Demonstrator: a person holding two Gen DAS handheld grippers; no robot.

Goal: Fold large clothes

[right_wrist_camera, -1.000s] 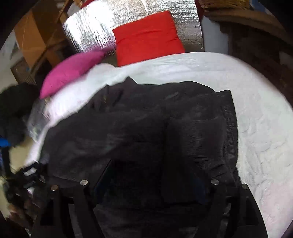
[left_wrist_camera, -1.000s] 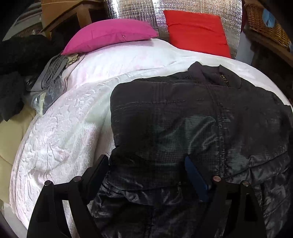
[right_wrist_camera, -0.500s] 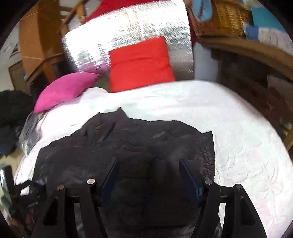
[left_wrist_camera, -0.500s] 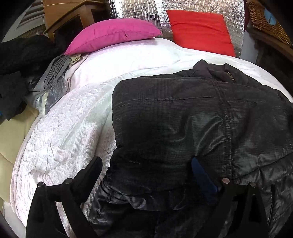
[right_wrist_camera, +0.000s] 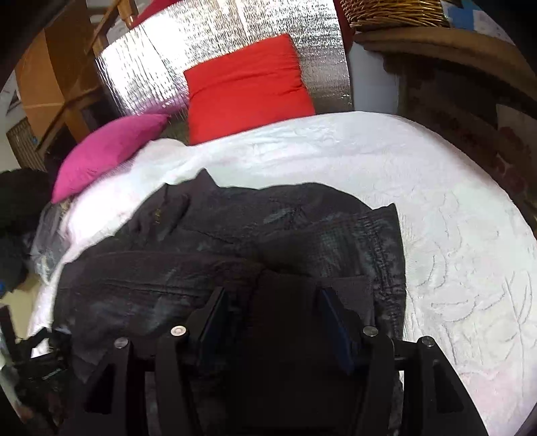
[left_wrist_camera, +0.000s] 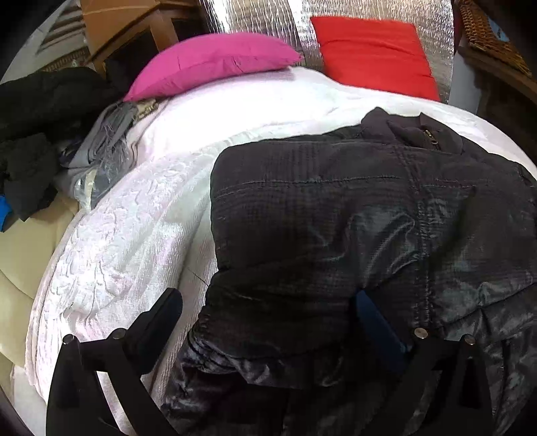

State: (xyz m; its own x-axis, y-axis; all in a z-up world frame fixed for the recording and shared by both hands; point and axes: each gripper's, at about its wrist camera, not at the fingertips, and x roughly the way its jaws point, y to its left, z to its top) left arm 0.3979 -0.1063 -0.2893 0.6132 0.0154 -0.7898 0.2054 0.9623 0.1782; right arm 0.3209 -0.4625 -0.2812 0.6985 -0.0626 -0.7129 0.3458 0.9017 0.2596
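A large black quilted jacket [left_wrist_camera: 352, 228] lies on the white bedspread [left_wrist_camera: 134, 218], sleeves folded in, collar and zipper at the far end. My left gripper [left_wrist_camera: 265, 305] is open over the jacket's near left hem, one finger over the bedspread, the other over the fabric. In the right wrist view the jacket [right_wrist_camera: 268, 241] fills the centre. My right gripper [right_wrist_camera: 273, 302] is open, its jaws partly closed either side of a dark fold at the jacket's near right edge. Whether that fold is pinched is hidden.
A pink pillow [left_wrist_camera: 214, 63] and a red pillow [left_wrist_camera: 376, 53] lean on a silver foil board [right_wrist_camera: 214, 63] at the bed's head. Dark clothes [left_wrist_camera: 37, 134] and grey items [left_wrist_camera: 104, 151] are piled at the left. A wicker basket [right_wrist_camera: 389, 13] sits on a shelf at the right.
My right gripper has pulled back and tilted up, and its jaws have narrowed around the dark fold. My left gripper has drawn back slightly and stays open.
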